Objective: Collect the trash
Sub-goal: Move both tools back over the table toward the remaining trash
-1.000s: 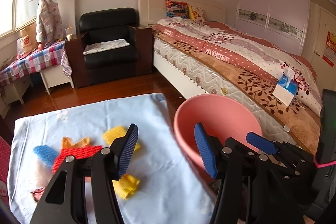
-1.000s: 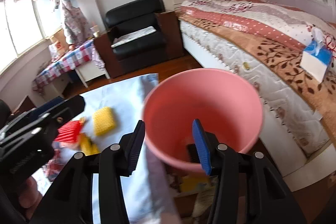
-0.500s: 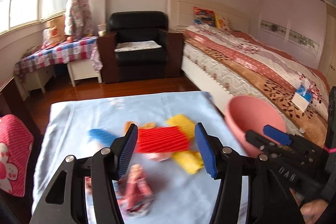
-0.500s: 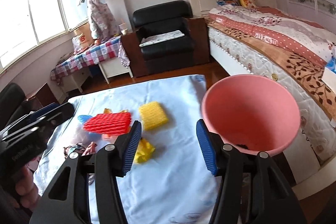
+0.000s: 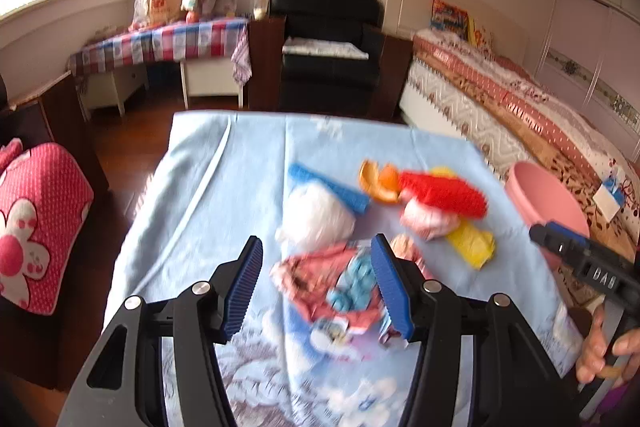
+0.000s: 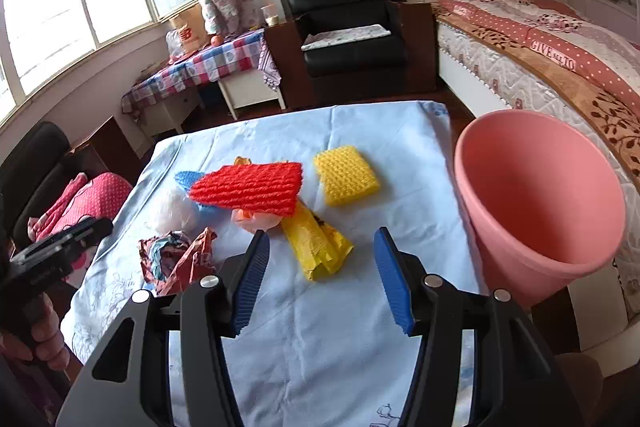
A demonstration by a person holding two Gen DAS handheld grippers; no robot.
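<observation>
Trash lies on a light blue cloth (image 6: 360, 131): a red foam net (image 6: 252, 187), a yellow foam net (image 6: 346, 179), a yellow wrapper (image 6: 320, 243), a white crumpled bag (image 5: 316, 215), a blue foam net (image 5: 332, 187), orange peel (image 5: 378, 181) and a crumpled red and blue wrapper (image 5: 332, 291). A pink bin (image 6: 540, 195) stands at the cloth's right edge. My left gripper (image 5: 316, 267) is open above the crumpled wrapper, which shows between its fingers without touching the pads. My right gripper (image 6: 320, 267) is open and empty just short of the yellow wrapper.
A bed (image 6: 560, 59) runs along the right behind the bin. A black armchair (image 6: 352, 39) and a checked-cloth table (image 6: 208, 67) stand beyond the blue cloth. A red dotted cushion (image 5: 36, 227) lies to the left. A hand (image 5: 600, 347) holds the right gripper.
Both grippers swung left, away from the pink bin and over the trash pile. The left one came down toward the crumpled wrapper. The right jaws spread slightly wider.
</observation>
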